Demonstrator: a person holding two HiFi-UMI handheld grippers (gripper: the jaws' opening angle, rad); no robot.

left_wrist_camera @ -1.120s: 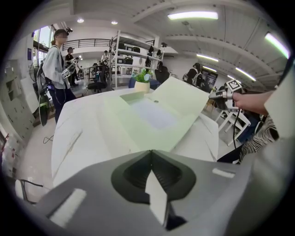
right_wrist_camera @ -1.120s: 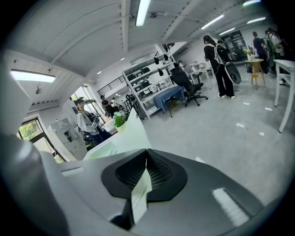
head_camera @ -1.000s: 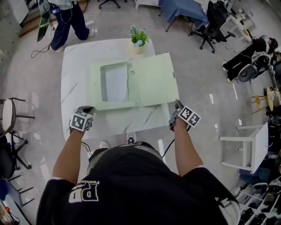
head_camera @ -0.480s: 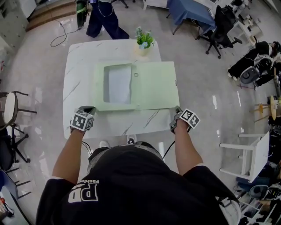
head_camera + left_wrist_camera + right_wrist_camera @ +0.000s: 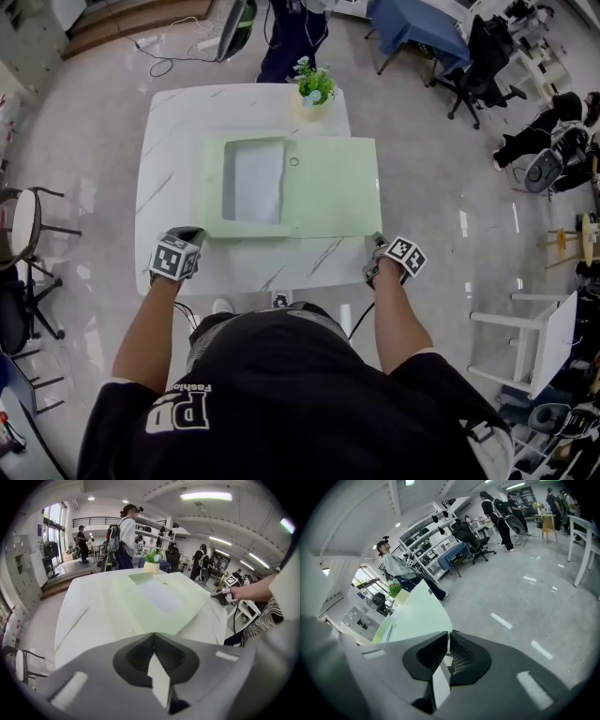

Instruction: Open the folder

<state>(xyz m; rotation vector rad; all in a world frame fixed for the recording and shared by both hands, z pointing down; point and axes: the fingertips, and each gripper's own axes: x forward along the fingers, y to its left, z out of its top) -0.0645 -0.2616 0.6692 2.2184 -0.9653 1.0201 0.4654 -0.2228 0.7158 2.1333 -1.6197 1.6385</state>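
Note:
A pale green folder (image 5: 328, 187) lies flat and closed on the white marble table (image 5: 178, 122); its left half has a rectangular window showing white paper (image 5: 255, 181). My right gripper (image 5: 377, 241) sits at the folder's near right corner, and in the right gripper view that corner of the folder (image 5: 417, 613) runs into the shut right gripper (image 5: 450, 633). My left gripper (image 5: 190, 234) hovers over bare table just short of the folder's near left edge. In the left gripper view the left gripper (image 5: 152, 634) is shut and empty, with the folder (image 5: 159, 599) ahead.
A small potted plant (image 5: 314, 89) stands at the table's far edge, just behind the folder. A person (image 5: 286, 28) stands beyond it. A dark chair (image 5: 28, 234) is at the left, a white chair (image 5: 534, 328) at the right, office chairs (image 5: 487, 56) further back.
The folder has swung from a tilted position to lie square on the table, with the right gripper staying at its near right corner. The left gripper has held still. The person behind has walked right.

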